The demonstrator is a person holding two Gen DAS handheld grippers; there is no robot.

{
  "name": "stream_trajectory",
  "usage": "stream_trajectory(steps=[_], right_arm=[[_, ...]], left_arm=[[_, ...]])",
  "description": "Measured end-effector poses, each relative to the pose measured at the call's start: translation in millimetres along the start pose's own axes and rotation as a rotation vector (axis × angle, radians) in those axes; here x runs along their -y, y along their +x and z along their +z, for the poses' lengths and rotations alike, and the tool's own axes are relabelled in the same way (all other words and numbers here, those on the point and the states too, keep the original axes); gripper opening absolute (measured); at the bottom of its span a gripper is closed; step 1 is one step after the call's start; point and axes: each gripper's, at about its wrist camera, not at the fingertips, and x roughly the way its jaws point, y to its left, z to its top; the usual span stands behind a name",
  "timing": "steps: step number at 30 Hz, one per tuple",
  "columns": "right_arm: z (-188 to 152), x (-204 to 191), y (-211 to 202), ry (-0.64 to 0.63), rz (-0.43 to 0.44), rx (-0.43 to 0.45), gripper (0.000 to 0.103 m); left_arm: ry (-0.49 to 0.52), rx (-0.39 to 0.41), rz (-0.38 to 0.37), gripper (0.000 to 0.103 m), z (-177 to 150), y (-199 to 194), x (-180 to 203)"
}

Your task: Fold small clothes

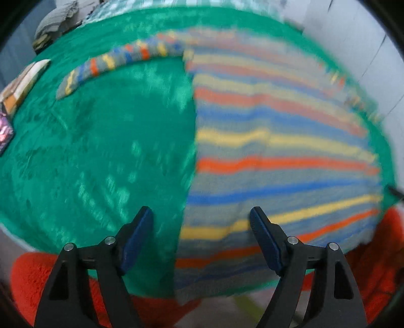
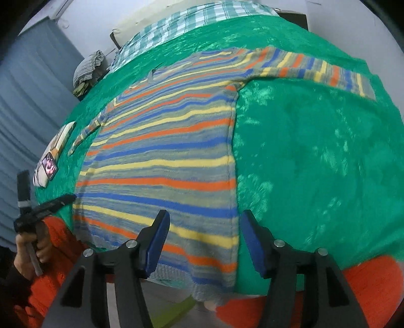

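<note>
Surface: a bed covered with a green plush blanket [image 2: 315,151]; a green-and-white checked cloth [image 2: 192,20] lies at its far end.
Garment: a striped sweater [image 2: 164,161] in grey, blue, yellow and orange lies flat on the blanket, front panel spread, hem at the near edge of the bed and hanging slightly over it.
Sleeves: the right sleeve [image 2: 323,69] extends sideways, flat on the blanket; the left sleeve [image 1: 118,61] extends the opposite way, also flat.
Left tool [image 1: 202,227]: jaws apart, nothing between the pads; it points steeply down over the sweater's near left side edge, one finger above the blanket, the other above the knit. Contact with the fabric cannot be determined; this view is blurred.
Right tool [image 2: 203,232]: jaws apart, nothing clamped; it hangs over the near right corner of the sweater, the side edge lying between the two fingers.
Left hand [image 2: 30,249]: visible in the right wrist view, gripping the left tool's handle at the near left corner of the bed.
Other items: books or boxes [image 2: 54,151] lie at the blanket's left edge; a grey bundle [image 2: 88,68] sits at the far left.
Clothing of person: an orange fleece [image 2: 373,290] shows below the bed edge.
</note>
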Motion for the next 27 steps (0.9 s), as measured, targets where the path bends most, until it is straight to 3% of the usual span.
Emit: stream_trajectory(steps=[4,7,12,14,17,21,25,27], right_arm=[[-5.3,-6.2,-4.8,-0.011,-0.014,0.000,0.058],[-6.9,-9.7,-8.3,-0.022,-0.028,-0.002,0.061],[-6.0,-10.3,-18.0,0.010,-0.027,0.011,0.062],[-1.8,-9.5,-27.7,0.033,-0.013,0.032,0.062],[12.0,-1.2,-53.1,0.089,0.031,0.098,0.062],[40.6,40.2,-99.6,0.228,0.078,0.251,0.070],[75.7,103.6,-128.0,0.345,0.049,0.377,0.073],[100.2,145.4,-128.4,0.391,-0.006,0.410,0.073]], left_arm=[[-0.032,-0.006,0.031,0.084,-8.7,-1.0,-7.5],[-0.078,0.020,0.009,0.084,-11.1,-12.9,-17.5],[-0.142,0.156,-0.039,0.092,-12.9,-56.1,-25.5],[-0.157,0.229,-0.042,0.098,-14.9,-75.8,-23.8],[-0.175,0.321,-0.069,0.099,-12.8,-98.9,-21.9],[-0.187,0.385,-0.100,0.100,0.4,-111.4,-11.7],[-0.210,0.346,-0.162,0.100,27.6,-107.7,-5.9],[-0.218,0.317,-0.134,0.100,39.4,-101.1,-0.2]])
